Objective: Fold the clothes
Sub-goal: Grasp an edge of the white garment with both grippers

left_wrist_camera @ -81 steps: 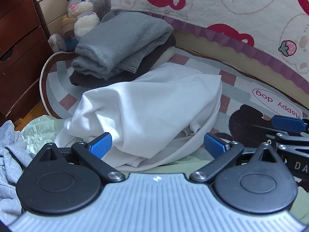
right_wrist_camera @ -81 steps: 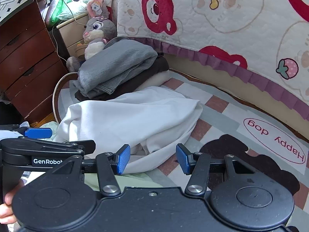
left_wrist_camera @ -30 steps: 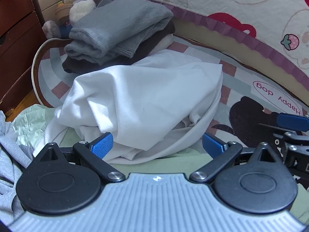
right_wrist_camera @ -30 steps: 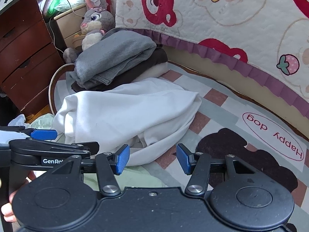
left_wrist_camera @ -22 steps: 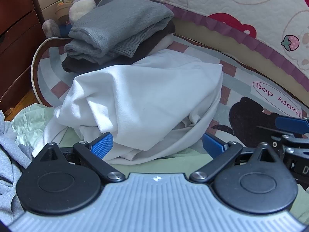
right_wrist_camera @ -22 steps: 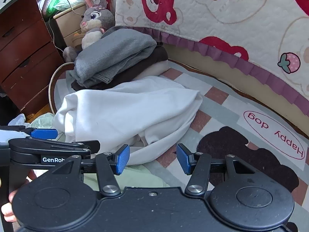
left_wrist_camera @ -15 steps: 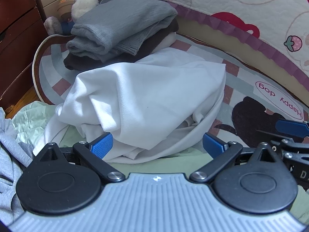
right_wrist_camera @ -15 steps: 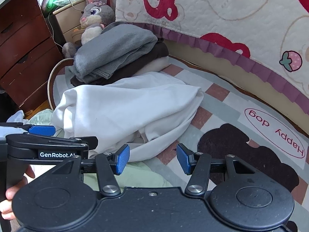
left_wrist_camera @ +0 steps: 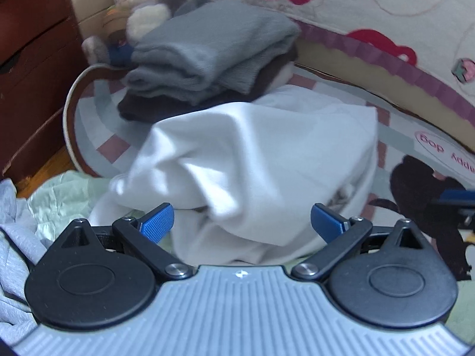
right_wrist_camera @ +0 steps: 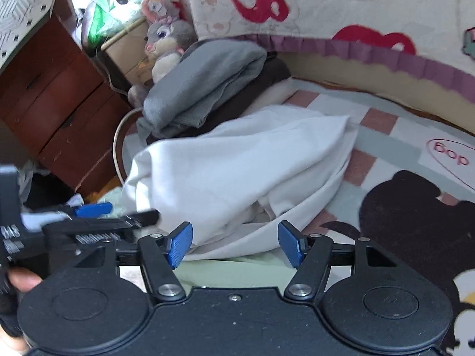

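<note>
Both claws have been brought nearer the crumpled white garment (left_wrist_camera: pixel 261 160) on the rug (right_wrist_camera: pixel 386 148). Left claw (left_wrist_camera: pixel 242 222) and right claw (right_wrist_camera: pixel 234 244) are spread, grasping nothing. Only the right view shows the dresser top (right_wrist_camera: pixel 20 9) — and a thumb (right_wrist_camera: pixel 20 279).

Two grippers, one crumpled white garment (left_wrist_camera: pixel 261 154), one stack of folded clothes (left_wrist_camera: pixel 213 56) upper centre, one plush rabbit (left_wrist_camera: pixel 142 9), one rug (right_wrist_camera: pixel 386 145).
</note>
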Action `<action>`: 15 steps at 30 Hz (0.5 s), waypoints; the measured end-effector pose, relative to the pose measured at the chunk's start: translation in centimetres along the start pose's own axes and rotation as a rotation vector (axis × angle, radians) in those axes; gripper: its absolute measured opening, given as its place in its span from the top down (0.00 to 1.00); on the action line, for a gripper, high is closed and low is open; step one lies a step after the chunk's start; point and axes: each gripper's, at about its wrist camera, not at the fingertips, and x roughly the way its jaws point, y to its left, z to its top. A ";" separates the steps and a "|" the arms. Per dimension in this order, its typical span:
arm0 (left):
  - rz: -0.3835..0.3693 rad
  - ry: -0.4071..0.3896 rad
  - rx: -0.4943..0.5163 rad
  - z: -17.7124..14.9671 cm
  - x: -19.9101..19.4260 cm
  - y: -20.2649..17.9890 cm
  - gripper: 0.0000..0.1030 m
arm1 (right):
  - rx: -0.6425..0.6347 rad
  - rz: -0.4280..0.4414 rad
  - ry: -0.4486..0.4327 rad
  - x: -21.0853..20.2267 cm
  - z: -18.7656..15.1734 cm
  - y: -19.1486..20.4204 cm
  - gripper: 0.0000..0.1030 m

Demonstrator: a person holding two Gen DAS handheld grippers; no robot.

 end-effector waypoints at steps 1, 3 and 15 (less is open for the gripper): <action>0.001 0.002 -0.025 0.2 0.3 0.9 0.36 | -0.018 -0.001 0.016 0.9 0.1 0.0 0.33; 0.008 0.020 -0.063 0.7 1.0 2.6 0.43 | -0.057 0.002 0.049 2.7 0.2 0.0 0.33; 0.023 0.133 -0.201 0.6 4.9 8.3 0.37 | 0.090 0.249 0.148 13.4 2.0 -0.7 0.26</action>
